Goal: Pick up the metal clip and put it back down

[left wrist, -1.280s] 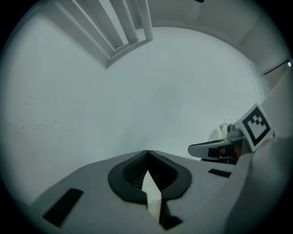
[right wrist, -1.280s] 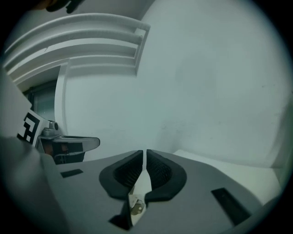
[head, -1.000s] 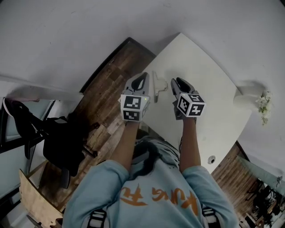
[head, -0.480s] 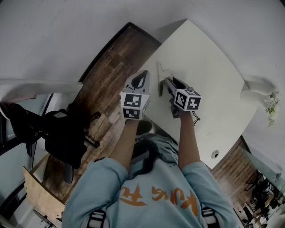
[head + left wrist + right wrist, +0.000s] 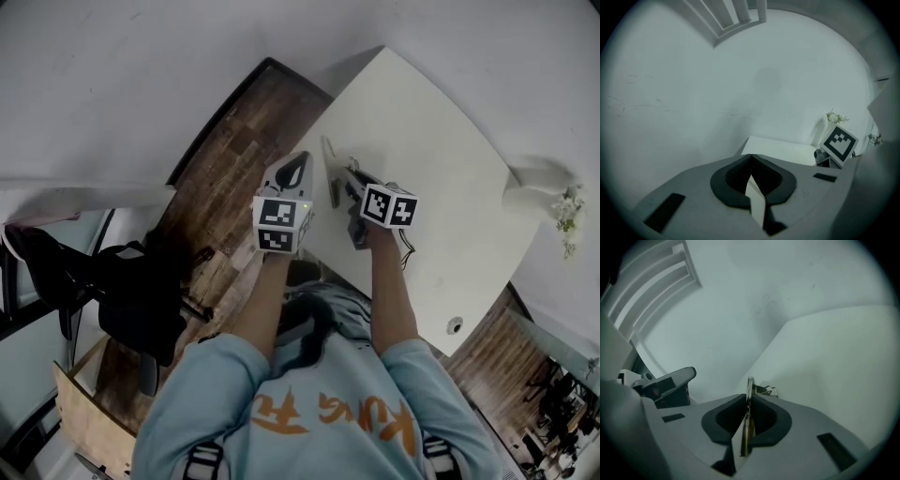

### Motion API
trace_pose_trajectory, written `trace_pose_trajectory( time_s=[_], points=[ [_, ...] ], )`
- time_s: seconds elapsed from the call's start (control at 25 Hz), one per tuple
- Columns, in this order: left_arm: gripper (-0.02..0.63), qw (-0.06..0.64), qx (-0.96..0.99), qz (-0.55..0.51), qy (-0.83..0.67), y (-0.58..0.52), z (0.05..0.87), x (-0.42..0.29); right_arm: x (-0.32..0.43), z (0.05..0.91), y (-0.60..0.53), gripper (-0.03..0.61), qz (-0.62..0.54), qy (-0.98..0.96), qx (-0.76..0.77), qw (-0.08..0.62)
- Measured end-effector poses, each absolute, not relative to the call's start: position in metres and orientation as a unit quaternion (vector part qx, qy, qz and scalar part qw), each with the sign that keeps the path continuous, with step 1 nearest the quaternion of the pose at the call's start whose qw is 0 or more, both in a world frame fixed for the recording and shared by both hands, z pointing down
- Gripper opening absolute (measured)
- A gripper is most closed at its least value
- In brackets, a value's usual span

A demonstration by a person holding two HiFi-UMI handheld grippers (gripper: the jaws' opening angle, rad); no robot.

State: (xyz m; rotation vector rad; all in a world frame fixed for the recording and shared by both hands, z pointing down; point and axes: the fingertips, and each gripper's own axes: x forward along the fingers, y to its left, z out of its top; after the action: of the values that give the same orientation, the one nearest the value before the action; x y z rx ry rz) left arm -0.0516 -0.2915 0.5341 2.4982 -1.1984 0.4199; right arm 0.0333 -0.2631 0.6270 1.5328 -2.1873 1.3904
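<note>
The metal clip lies near the left edge of the white table. In the right gripper view its flat steel strip stands on edge between the jaws, and its wire loop pokes out just beyond them. My right gripper is closing, with its pads against the strip. My left gripper hangs beside the table edge over the wooden floor, shut and empty. The clip's far side is hidden behind the right jaws.
A white vase with small flowers stands at the table's right corner. A black chair sits on the wooden floor to the left. A white wall rises behind the table. A round cable hole marks the table's near edge.
My right gripper has moved left onto the clip, and its jaws have opened wide and come together on the strip. The left gripper has barely moved.
</note>
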Motion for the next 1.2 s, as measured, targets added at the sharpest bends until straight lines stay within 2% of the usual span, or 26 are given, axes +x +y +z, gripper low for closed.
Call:
trace_pose_trajectory(
  time_s=[0.2, 0.4, 0.76, 0.96, 1.2],
  points=[
    [0.025, 0.157, 0.894, 0.141, -0.394, -0.288, 0.521, -0.021, 0.043, 0.595, -0.258, 0.037, 0.421, -0.742, 0.519, 0.051],
    [0.025, 0.143, 0.912, 0.132, -0.361, -0.276, 0.503, 0.020, 0.078, 0.554, -0.246, 0.035, 0.350, -0.756, 0.549, 0.070],
    [0.025, 0.118, 0.956, 0.119, -0.239, -0.232, 0.476, 0.141, 0.218, 0.473, -0.194, 0.035, 0.242, -0.688, 0.681, 0.071],
    [0.025, 0.113, 0.966, 0.129, -0.194, -0.202, 0.476, 0.192, 0.292, 0.469, -0.149, 0.035, 0.240, -0.635, 0.731, 0.062],
    [0.025, 0.121, 0.965, 0.161, -0.167, -0.178, 0.498, 0.229, 0.361, 0.504, -0.109, 0.036, 0.281, -0.579, 0.765, 0.031]
  ],
)
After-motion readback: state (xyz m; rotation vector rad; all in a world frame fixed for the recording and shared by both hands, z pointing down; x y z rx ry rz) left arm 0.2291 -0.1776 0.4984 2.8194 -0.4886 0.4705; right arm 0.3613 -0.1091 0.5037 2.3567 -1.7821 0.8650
